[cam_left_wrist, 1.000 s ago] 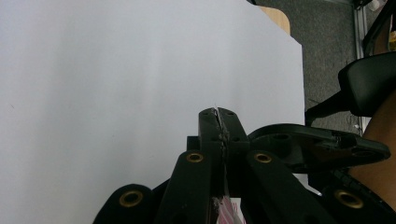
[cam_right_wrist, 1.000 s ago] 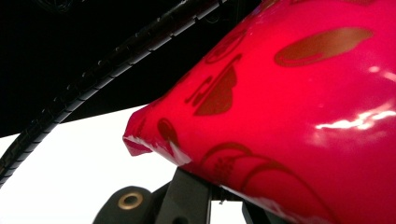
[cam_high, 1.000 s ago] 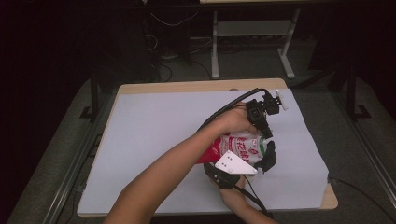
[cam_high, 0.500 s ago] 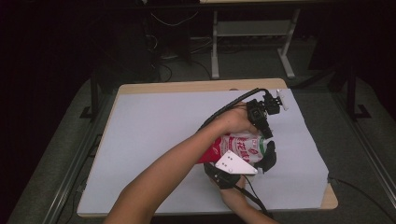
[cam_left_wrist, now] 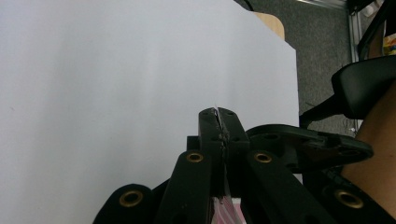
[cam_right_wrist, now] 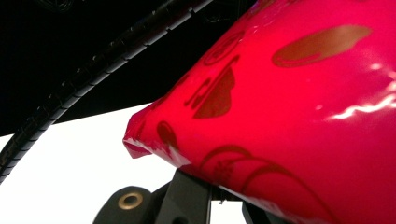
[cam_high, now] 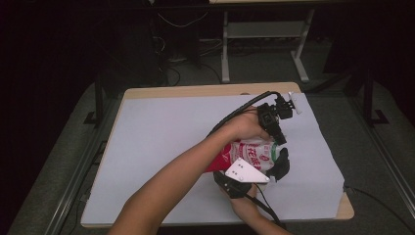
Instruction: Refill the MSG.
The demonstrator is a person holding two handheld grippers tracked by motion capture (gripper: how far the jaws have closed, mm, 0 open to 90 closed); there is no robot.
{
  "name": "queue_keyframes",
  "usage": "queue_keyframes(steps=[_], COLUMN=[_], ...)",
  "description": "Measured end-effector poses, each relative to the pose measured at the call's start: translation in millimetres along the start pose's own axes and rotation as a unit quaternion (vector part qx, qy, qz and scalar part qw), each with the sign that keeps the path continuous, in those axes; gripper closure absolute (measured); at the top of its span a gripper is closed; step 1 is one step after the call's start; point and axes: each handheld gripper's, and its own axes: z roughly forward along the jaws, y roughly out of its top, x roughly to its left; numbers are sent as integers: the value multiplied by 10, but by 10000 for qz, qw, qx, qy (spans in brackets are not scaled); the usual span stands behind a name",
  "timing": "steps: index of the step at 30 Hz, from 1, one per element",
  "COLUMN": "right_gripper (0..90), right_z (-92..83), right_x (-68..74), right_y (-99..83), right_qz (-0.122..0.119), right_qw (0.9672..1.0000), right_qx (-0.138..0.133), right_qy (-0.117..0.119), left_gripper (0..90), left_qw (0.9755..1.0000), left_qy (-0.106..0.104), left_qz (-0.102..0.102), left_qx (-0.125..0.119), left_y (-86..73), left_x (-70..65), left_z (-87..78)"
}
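A red and white snack bag (cam_high: 249, 152) is held off the white sheet between both grippers, right of the table's middle. My left gripper (cam_high: 280, 141) reaches in from the far side, its arm crossing from the lower left. In the left gripper view its jaws (cam_left_wrist: 218, 114) are pressed together on a thin sliver of the bag's film, with pink-striped bag (cam_left_wrist: 225, 208) below. My right gripper (cam_high: 281, 165), under a grey three-cornered plate, grips the bag from the near side. In the right gripper view the glossy red bag (cam_right_wrist: 289, 107) bulges over the closed jaws (cam_right_wrist: 219, 198) and hides their tips.
The table (cam_high: 195, 90) has a wooden rim and a white sheet (cam_high: 161, 142) over most of its top. A black ribbed cable (cam_right_wrist: 93, 65) arcs from the left gripper. A metal stand (cam_high: 264, 34) sits on the grey floor behind the table.
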Motion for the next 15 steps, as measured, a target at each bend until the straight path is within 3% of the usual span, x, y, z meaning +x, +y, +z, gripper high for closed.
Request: queue_keyframes(steps=[15], right_gripper=[900], right_z=[45], right_x=[19], right_y=[-55], right_qz=[-10], right_qw=[9998], right_qx=[178], right_qy=[87], left_gripper=[898], left_qw=[9995], left_qy=[-59], left_qz=[22], left_qx=[-324], left_y=[-58], left_x=[-65], left_z=[-163])
